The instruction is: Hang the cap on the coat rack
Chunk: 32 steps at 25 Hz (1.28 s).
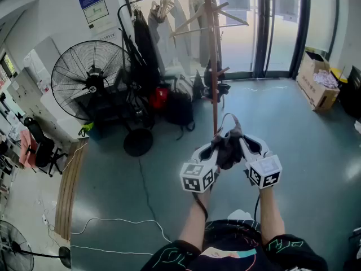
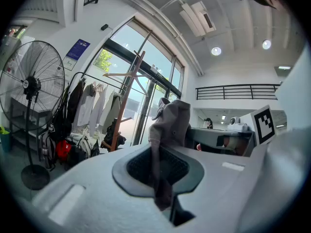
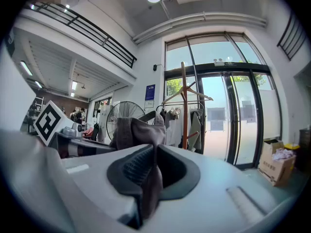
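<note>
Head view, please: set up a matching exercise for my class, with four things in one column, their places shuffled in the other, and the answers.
Things
1. cap
2. coat rack
3. cardboard box
4. fan

Places
A. far right, by the glass wall
B. left, near the white wall
C. clamped by the left gripper and the right gripper
D. upright on the floor, ahead of the grippers

Pairs: 1-C, 2-D, 3-A, 4-B

cap (image 1: 228, 148): dark grey-brown cloth, crumpled, up in the air, low in front of the pole | coat rack (image 1: 214, 95): brown wooden pole, slanted pegs, standing upright
</note>
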### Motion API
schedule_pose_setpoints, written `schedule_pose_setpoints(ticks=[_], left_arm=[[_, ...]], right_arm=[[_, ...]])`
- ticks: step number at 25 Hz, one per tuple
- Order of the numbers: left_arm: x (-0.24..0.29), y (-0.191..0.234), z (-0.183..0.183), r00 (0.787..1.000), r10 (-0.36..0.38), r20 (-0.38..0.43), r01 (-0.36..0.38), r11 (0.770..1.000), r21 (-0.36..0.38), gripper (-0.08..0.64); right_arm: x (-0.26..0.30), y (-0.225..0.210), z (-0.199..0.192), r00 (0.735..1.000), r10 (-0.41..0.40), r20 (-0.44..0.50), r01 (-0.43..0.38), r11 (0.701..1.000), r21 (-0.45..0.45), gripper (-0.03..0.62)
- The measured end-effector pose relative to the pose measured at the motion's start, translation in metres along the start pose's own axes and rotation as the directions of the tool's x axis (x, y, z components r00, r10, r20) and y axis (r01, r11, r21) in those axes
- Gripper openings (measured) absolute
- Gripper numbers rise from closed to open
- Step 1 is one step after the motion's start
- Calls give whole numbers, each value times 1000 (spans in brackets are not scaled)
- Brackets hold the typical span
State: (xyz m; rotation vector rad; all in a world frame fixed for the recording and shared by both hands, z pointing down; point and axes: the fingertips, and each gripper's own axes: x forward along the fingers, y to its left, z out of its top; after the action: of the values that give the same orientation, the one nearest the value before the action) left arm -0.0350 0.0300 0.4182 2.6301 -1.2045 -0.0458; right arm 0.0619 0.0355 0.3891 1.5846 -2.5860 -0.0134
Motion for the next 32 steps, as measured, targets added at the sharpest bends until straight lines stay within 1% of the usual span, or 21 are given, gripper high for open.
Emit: schedule_pose_setpoints(ticks=[4, 8, 12, 18, 25, 29, 32], left_arm=[[1, -7, -7, 1000, -31, -1, 31, 1000, 7, 32], [2, -19, -16, 998, -55, -7, 55, 998, 7, 32], [5, -21, -24, 999, -49, -8, 49, 999, 9, 34], [5, -1, -35, 1000, -17, -18, 17, 999, -33, 34], [13, 31, -42, 999, 27, -29, -28, 998, -54, 34], [29, 47, -38, 999, 47, -25, -49, 996, -79, 34], [46, 54, -47, 998, 32, -57, -37, 995, -90, 34]], right_arm=[[-6, -3, -4, 1000, -3, -3, 3, 1000, 12, 31], [-12, -11, -11, 999, -17, -33, 17, 1000, 7, 32], [-9, -8, -23, 998, -16, -65, 15, 1000, -8, 32], [8, -4, -35, 995, 18, -96, -18, 1000, 1, 32], [42, -3, -49, 992, 71, -105, -69, 997, 24, 32], [61, -17, -50, 990, 86, -113, -82, 996, 38, 32], [73, -31, -62, 989, 69, -133, -61, 996, 64, 32]])
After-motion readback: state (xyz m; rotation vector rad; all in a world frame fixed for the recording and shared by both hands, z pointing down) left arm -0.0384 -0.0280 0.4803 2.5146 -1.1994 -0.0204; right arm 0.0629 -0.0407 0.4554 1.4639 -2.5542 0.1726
